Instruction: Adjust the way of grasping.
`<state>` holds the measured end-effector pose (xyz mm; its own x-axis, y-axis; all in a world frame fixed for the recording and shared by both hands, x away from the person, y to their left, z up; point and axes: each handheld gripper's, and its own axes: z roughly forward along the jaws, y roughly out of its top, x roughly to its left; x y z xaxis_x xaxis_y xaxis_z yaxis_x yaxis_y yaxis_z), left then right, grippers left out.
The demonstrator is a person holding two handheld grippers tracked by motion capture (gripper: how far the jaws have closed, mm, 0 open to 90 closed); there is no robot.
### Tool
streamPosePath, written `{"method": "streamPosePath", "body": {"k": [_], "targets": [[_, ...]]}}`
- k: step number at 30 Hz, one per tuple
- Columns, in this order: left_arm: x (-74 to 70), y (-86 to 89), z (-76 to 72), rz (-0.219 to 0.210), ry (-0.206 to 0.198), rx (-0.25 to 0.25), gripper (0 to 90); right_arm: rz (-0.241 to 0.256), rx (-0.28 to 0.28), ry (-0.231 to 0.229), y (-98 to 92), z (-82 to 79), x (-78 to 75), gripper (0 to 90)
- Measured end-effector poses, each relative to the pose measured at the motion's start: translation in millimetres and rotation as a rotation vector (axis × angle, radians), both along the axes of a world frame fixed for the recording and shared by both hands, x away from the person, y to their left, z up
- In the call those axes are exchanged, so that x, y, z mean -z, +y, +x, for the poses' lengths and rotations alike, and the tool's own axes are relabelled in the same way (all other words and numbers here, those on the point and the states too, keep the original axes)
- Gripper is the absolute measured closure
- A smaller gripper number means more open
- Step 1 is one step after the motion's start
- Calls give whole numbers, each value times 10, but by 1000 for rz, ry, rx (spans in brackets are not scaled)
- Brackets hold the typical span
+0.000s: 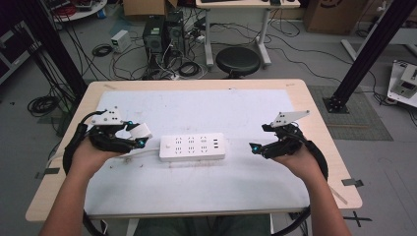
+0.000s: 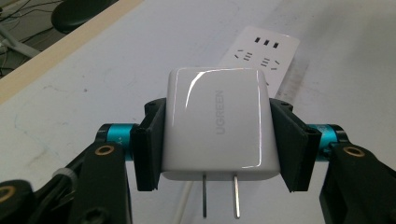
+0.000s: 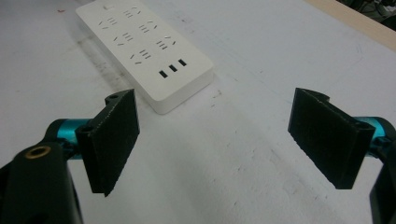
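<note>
— While the left claw pinches the white charger beside the power strip on the bench, what's left?
— Plugging it in, I'd judge. The right claw hangs spread, holding nothing.

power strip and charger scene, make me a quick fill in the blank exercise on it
1. The left gripper is shut on a white ____ with two flat prongs.
2. The right gripper holds nothing; its jaws stand ____.
3. The power strip lies on the table ____ the two grippers.
4. The brand printed on the wall charger reads ____.

Missing words: wall charger; open; between; UGREEN
</note>
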<state>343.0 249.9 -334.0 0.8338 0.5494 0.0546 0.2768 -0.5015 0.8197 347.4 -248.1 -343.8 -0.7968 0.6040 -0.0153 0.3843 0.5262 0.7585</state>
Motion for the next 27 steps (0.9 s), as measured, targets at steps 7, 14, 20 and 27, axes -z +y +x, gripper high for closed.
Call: {"method": "streamPosePath", "body": {"k": [7,14,20,27], "targets": [[-4,-212,-36,3,-27,87,425,9,-28,5,85,-2,-66,168],[76,-379,-61,10,-44,149,425,18,-68,29,216,-7,-86,168],[185,-568,-121,12,-76,200,425,25,-125,78,415,-13,-48,168],[319,-846,-222,10,-124,248,424,68,-166,154,591,-31,0,168]]}}
